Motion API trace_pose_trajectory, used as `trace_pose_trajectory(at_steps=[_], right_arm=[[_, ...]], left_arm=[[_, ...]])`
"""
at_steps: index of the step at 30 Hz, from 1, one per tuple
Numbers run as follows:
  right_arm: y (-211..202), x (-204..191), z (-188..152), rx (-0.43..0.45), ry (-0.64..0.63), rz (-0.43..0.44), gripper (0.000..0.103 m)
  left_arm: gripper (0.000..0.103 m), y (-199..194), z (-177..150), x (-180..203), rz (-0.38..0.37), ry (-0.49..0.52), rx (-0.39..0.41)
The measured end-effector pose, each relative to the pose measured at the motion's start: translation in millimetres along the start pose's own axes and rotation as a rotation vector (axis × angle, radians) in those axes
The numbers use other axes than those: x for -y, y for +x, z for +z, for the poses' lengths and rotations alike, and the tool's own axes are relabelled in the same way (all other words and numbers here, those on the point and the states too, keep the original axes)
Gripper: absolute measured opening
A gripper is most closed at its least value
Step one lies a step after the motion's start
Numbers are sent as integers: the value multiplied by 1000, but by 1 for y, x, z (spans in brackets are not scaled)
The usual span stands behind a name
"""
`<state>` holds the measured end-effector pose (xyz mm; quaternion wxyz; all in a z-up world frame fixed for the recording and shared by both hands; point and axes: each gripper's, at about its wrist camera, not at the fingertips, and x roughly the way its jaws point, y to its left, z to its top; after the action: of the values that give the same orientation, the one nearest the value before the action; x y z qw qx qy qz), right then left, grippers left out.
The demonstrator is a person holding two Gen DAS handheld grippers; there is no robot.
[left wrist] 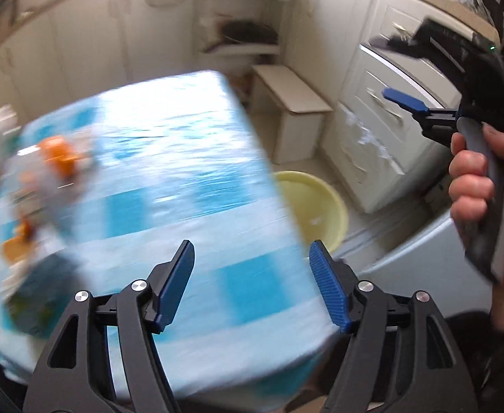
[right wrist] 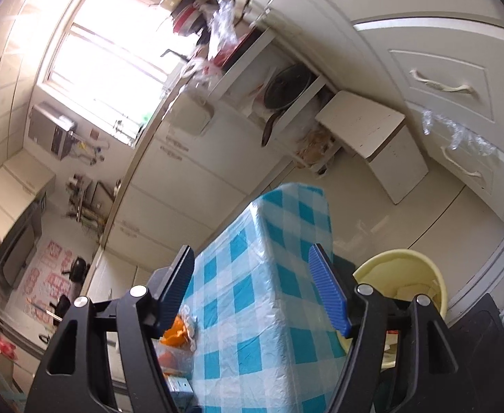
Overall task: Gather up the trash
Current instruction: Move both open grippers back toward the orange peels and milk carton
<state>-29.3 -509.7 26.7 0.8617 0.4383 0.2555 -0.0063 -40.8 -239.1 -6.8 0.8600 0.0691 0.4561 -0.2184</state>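
Observation:
My left gripper hangs open above the blue-and-white checked table, nothing between its blue pads. Blurred trash lies at the table's left: orange peel, clear plastic and a dark packet. A yellow bin stands on the floor off the table's right edge. My right gripper, held in a hand, shows at the upper right with its jaws apart. In the right wrist view my right gripper is open and empty over the checked table, with orange peel lower left and the yellow bin to the right.
A small white stool stands on the floor past the table. White drawers with curved handles line the right side. An open shelf holds a dark pan. A bright window and counter clutter fill the left.

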Motion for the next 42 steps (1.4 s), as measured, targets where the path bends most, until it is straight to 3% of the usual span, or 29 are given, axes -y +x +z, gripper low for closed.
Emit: trace_pose_trajectory(at_steps=[7,13,22,26,31,32,38,42], right_arm=[[32,-25,-26,-101,-47,21,69],[53,-39,-46,-176,-83,21,69],[81,-62,-71,-292,-182,15,69],[95,-84,-89,-355,-254,33,69],[119,-120,-126,-463,-381,71,69],[122,-125,-132,-483,-399,79,69],[142,-152,-182,-620,-479,122,70],[153,-163,-212,-690,-470,137,70]], left_arm=[[69,-57,-34,-102,266,-23,83],[70,-59,-34,-159,326,-53,45],[72,-39,-48,-190,247,-121,-23],[72,-30,-56,-189,90,-140,-74],[72,-35,-59,-176,-46,-102,-85],[72,-38,-58,-177,-41,-108,-75],[73,-38,-51,-216,161,-193,-64],[72,-42,-52,-236,167,-262,-41]])
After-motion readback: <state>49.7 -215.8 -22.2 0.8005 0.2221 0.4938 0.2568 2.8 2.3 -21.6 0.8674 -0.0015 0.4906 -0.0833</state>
